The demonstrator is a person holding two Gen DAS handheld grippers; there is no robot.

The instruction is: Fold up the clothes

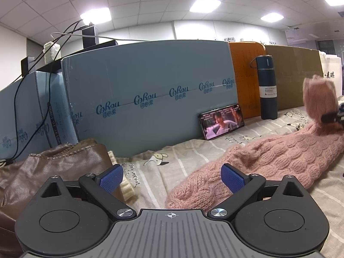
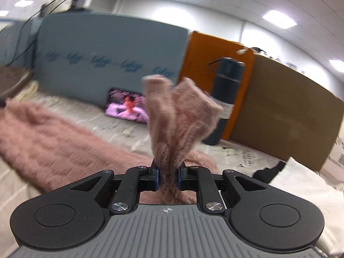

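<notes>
A pink cable-knit sweater (image 1: 271, 157) lies across the patterned bedsheet (image 1: 178, 161). My left gripper (image 1: 172, 177) is open and empty, low over the sheet at the sweater's near end, its right finger over the knit. My right gripper (image 2: 168, 177) is shut on a bunched end of the pink sweater (image 2: 178, 116), which stands up above the jaws; the rest trails left over the sheet (image 2: 43, 137). In the left wrist view the right gripper shows at the far right edge (image 1: 334, 116), lifting that end.
A brown leather garment (image 1: 43, 172) and a cream knit piece (image 1: 126, 189) lie at left. A phone playing video (image 1: 221, 122) leans on blue cartons (image 1: 139, 90). A dark flask (image 1: 267, 88) stands by orange and brown boards. White fabric (image 2: 301, 185) lies at right.
</notes>
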